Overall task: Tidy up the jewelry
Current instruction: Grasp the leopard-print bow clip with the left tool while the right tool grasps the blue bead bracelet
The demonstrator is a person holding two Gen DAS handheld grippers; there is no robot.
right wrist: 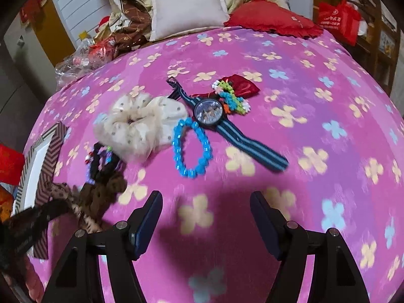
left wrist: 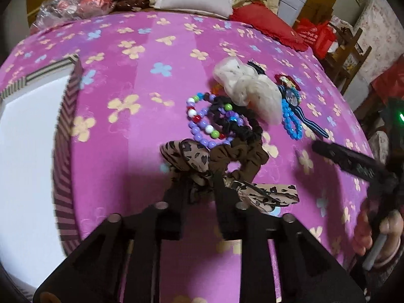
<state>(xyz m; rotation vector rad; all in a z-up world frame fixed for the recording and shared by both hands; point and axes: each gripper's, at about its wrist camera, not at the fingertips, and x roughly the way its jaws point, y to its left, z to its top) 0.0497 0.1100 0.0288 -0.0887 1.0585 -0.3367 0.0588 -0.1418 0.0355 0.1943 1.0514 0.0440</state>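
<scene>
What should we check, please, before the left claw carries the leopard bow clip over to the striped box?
1. Left claw shut on the leopard bow clip: ok.
2. Clip free of the brown scrunchie: cannot tell; they touch.
3. Striped box open, white inside showing: ok.
4. Bedspread between clip and box bare: ok.
5. Right claw open and apart from the pile: ok.
6. Blue bead bracelet and striped watch clear of both claws: ok.
</scene>
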